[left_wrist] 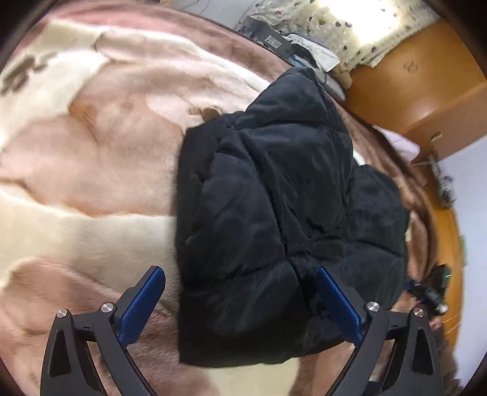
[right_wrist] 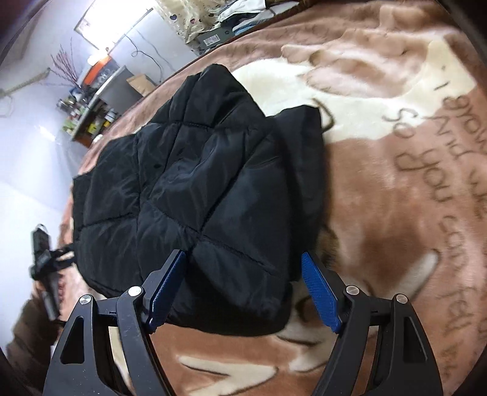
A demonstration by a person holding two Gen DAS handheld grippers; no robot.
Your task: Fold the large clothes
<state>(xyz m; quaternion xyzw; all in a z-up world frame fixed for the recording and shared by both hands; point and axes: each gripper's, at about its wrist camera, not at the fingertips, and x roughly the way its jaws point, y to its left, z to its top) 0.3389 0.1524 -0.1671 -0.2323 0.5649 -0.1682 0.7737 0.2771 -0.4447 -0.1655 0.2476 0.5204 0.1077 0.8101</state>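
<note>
Though it is already gathered into a thick, squarish bundle, the black quilted jacket looks loosely folded: one padded layer lies over another, and a flap sticks out along one side, so the folding seems well along but perhaps not finished. It lies on the plush blanket that covers the bed, toward the bed's edge nearest the room's floor. Both tools hover above its near end with nothing held: the left gripper has its blue-padded fingers spread wide over a corner of the bundle, and the right gripper stands likewise open, its fingers straddling the near corner without pinching it. From here the likely trouble is the puffy filling: slippery shell fabric and springy padding could let the top layer slide or pop open if a pinch catches only the outer skin, and a grip taken too close to the corner might drag the whole bundle across the soft pile instead of turning a fold. The blanket is pink, brown and cream with printed script, and its deep nap gives little firm backing for pressing a crease. Beyond the bed are a wooden headboard, a spotted curtain, pale floor, and cluttered shelves by a bright window.
</note>
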